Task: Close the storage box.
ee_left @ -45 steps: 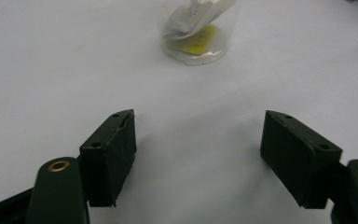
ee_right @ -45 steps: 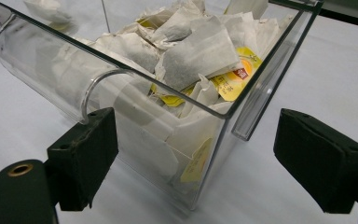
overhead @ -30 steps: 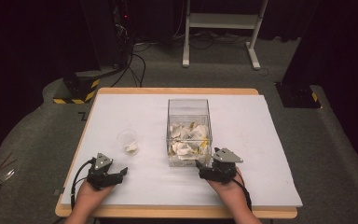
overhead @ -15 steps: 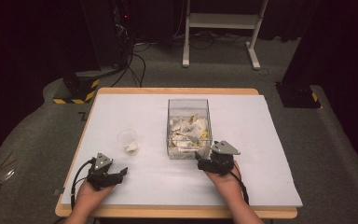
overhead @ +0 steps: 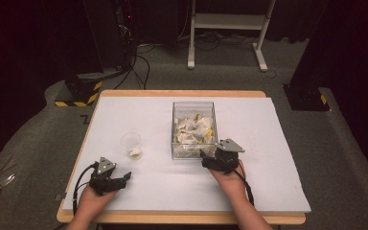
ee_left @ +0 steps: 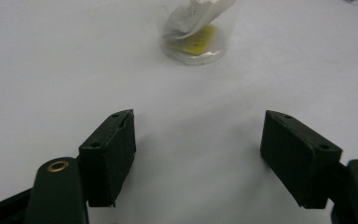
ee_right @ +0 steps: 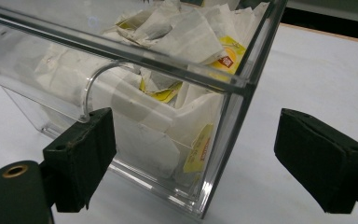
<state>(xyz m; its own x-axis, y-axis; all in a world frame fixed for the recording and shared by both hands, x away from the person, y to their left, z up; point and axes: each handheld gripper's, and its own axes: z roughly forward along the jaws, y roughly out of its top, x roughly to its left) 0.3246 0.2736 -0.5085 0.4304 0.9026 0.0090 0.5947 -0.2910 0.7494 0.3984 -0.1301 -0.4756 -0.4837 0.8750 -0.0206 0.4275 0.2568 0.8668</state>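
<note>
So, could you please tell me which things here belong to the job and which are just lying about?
In the job:
- clear box of tea bags
- small cup holding one bag
- left gripper, open
- right gripper, open at the box corner

Lying about:
- cables on the floor
- white stand

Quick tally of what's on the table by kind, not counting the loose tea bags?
Clear box of tea bags: 1
Clear cup with one tea bag in it: 1
Tongs: 2, left, right, both open
Total: 4
</note>
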